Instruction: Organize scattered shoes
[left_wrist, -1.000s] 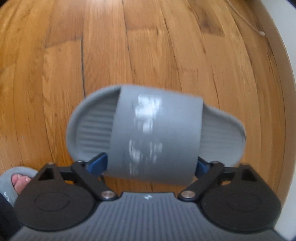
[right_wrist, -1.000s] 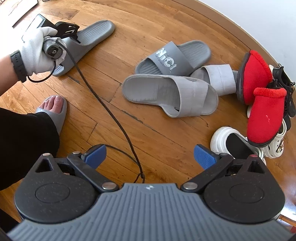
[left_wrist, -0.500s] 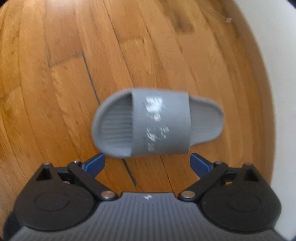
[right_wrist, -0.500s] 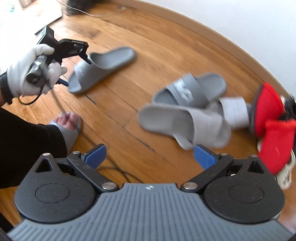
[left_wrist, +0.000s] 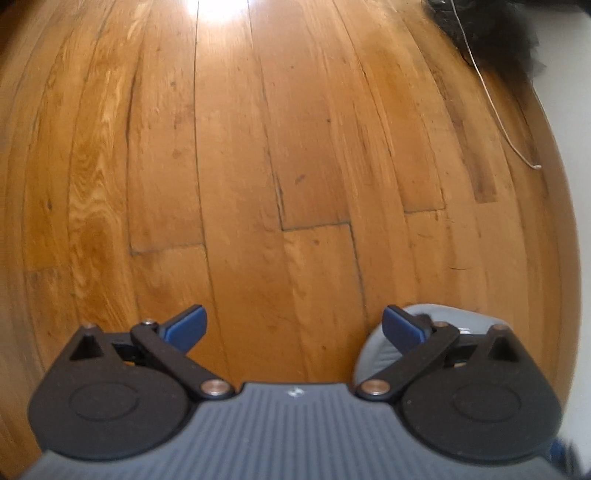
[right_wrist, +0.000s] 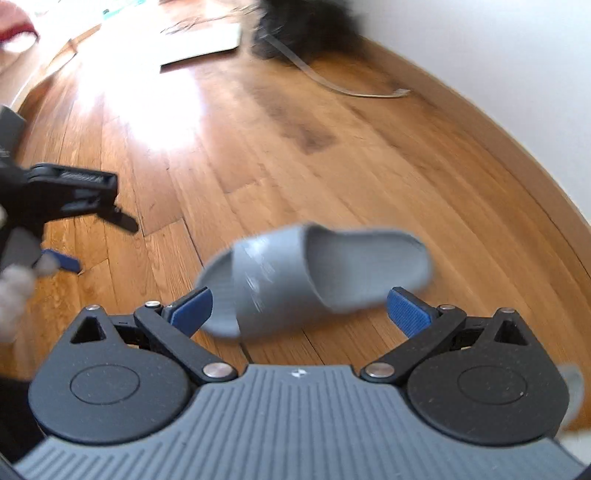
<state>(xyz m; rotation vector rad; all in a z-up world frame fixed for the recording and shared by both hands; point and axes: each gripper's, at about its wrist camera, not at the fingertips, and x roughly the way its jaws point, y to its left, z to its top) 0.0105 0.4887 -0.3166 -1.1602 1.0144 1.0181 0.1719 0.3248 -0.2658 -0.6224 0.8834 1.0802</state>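
Since the earlier frames we have let go of the grey slide (right_wrist: 314, 277): a second ago it sat between the left tool's pads, and now it lies flat on the wood floor (left_wrist: 295, 147) with nothing gripping it. Our left tool (left_wrist: 293, 326) has just been opening and stands at its widest, its blue pads (left_wrist: 186, 325) far apart, with only bare boards between them. From the left wrist view the slide shows merely as a grey edge (partly hidden behind the right-hand finger linkage) low at the right.

Our right tool (right_wrist: 299, 308) is also wide open and holds nothing. It has swung round from the pile of other shoes, which is gone from its view, and now points at the slide. The slide lies just beyond its fingertips, roughly centred between them, strap toward the left pad and the longer open end toward the right. The picture is blurred, so we cannot tell whether the left pad touches the slide.

Left of the slide, well apart from it, the left tool (right_wrist: 74, 199) appears again, held in a white-gloved hand (right_wrist: 14, 288). Beyond the slide the floor runs to a white wall (right_wrist: 498, 55), a pale strap (right_wrist: 332, 83) lying on the boards near it.
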